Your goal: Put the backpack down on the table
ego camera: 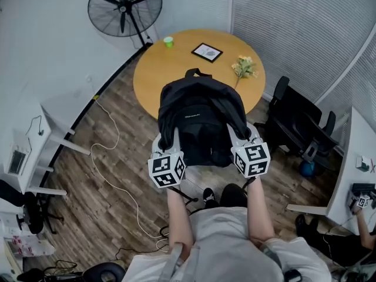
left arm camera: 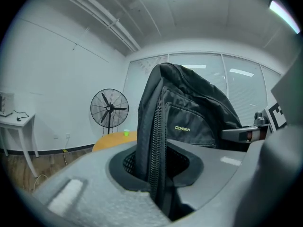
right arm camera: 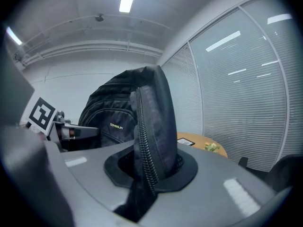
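Observation:
A black backpack (ego camera: 200,119) hangs upright in the air between my two grippers, over the near edge of the round wooden table (ego camera: 158,69). My left gripper (ego camera: 170,143) is shut on the backpack's left side; in the left gripper view its zipped edge (left arm camera: 156,145) is clamped between the jaws. My right gripper (ego camera: 239,138) is shut on the right side, and the right gripper view shows the zipped edge (right arm camera: 149,150) pinched the same way. The bag's top handle (ego camera: 197,72) points toward the table's middle.
On the table lie a framed picture (ego camera: 207,52), a bunch of yellow flowers (ego camera: 244,68) and a small green cup (ego camera: 168,41). A standing fan (ego camera: 124,7) is behind it. Black office chairs (ego camera: 294,122) stand to the right, a white desk (ego camera: 41,140) and a floor cable (ego camera: 111,157) to the left.

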### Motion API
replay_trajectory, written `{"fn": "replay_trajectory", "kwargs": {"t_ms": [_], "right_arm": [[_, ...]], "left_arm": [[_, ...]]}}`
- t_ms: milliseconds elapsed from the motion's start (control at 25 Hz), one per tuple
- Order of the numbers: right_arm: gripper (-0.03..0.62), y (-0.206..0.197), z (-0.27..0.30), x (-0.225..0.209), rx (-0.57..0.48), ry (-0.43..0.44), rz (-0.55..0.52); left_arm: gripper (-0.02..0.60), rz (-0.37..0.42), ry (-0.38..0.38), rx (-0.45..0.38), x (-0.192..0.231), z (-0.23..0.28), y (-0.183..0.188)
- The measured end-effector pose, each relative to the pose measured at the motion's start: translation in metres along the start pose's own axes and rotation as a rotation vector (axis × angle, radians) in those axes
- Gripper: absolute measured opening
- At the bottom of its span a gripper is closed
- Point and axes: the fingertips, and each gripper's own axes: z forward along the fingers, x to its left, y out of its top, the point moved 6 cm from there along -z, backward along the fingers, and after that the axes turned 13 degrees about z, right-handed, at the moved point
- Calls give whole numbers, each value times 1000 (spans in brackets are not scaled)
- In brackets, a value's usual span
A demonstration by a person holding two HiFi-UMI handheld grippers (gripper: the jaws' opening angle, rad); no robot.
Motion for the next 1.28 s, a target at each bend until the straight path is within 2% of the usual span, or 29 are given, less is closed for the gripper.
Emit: {"fn": "replay_trajectory", "kwargs": {"t_ms": [280, 520, 800, 1040, 1280], "right_arm": [[49, 11, 25, -17, -28, -23, -4], [49, 26, 59, -29, -59, -6, -1], [49, 55, 141, -36, -92, 44, 13], [49, 77, 222, -43, -71, 68, 47], [49, 94, 285, -67, -46, 85, 69]], "left_arm": [[63, 24, -19, -26, 5, 36, 9], [63, 51, -2, -54, 17, 65, 21], [63, 76, 42, -77, 63, 123, 46], [61, 77, 105, -67, 100, 186, 60], [61, 74, 108, -33, 123, 248, 71]]}}
